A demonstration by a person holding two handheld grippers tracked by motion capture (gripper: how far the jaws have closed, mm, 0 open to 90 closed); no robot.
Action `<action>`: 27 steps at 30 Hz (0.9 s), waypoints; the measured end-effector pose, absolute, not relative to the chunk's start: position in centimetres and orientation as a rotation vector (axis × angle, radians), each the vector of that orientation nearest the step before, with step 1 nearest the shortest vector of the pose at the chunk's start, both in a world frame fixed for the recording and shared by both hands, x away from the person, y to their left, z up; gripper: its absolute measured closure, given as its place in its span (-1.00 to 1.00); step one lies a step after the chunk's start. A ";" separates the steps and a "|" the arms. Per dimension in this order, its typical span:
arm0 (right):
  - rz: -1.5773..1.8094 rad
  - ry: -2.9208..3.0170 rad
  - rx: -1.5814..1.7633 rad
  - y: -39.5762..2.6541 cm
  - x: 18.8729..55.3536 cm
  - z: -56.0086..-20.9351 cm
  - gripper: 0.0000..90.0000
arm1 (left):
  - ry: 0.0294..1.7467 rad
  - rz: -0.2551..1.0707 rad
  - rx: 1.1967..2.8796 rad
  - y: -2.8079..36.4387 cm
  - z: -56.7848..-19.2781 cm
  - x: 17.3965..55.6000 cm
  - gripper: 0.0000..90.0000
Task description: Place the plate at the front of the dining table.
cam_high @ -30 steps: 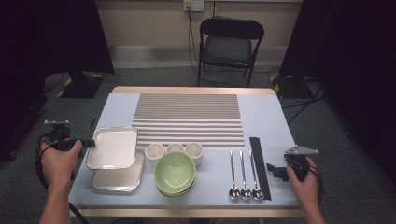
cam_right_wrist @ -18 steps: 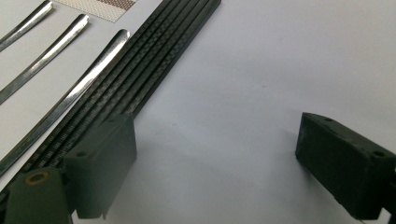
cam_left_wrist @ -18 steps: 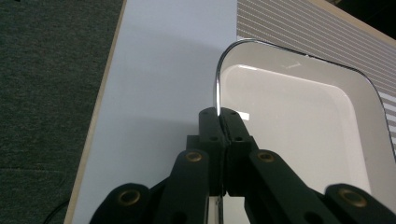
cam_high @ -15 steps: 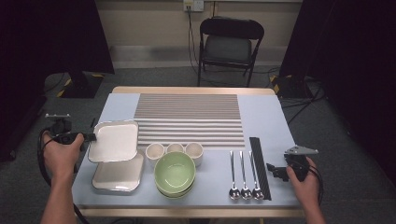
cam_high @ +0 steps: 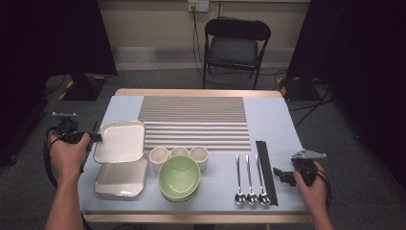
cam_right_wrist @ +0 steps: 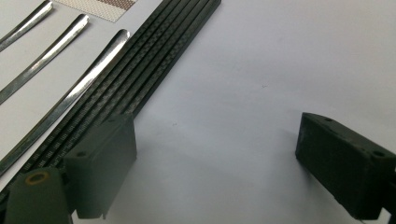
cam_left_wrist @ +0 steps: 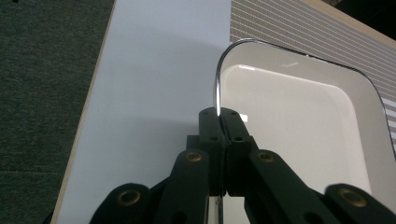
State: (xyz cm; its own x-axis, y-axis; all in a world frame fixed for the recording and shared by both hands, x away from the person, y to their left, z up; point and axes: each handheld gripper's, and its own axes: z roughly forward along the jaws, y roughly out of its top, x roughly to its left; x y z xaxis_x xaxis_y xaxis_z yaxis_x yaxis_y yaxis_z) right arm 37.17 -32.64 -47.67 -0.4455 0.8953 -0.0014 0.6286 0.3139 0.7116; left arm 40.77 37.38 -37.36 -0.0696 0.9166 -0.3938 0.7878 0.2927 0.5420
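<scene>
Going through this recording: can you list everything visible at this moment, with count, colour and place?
top tray: 1, white with a metal rim, table's left, lifted at its left edge off the one below
lower tray: 1, white, front left of the table
small cups: 3, cream, in a row behind the bowls
bowls: green, stacked at front centre; count unclear
spoons: 3, silver, side by side at front right
chopsticks: black, bundled just right of the spoons; count unclear
striped mat: 1, grey and white, centre of the table
table: 1, pale blue top
folding chair: 1, black, behind the table
left gripper: black, clamped on the top tray's rim
right gripper: black, jaws apart, at the table's right edge
</scene>
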 end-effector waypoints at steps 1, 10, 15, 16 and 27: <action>0.913 2.190 1.354 -32.6 37.2 -47.7 -0.75 | 1.879 0.241 1.520 37.4 -37.3 40.9 0.98; 0.914 2.190 1.354 -32.6 37.2 -47.7 -0.75 | 1.877 0.234 1.526 37.1 -37.1 41.4 0.98; 0.913 2.190 1.353 -32.6 37.2 -47.7 -0.75 | 1.870 0.239 1.538 36.6 -36.7 41.8 0.98; 0.913 2.190 1.353 -32.6 37.2 -47.7 -0.75 | 1.870 0.239 1.538 36.6 -36.7 41.8 0.98; 0.914 2.190 1.354 -32.6 37.2 -47.7 -0.75 | 1.856 0.217 1.539 35.9 -36.6 42.4 0.98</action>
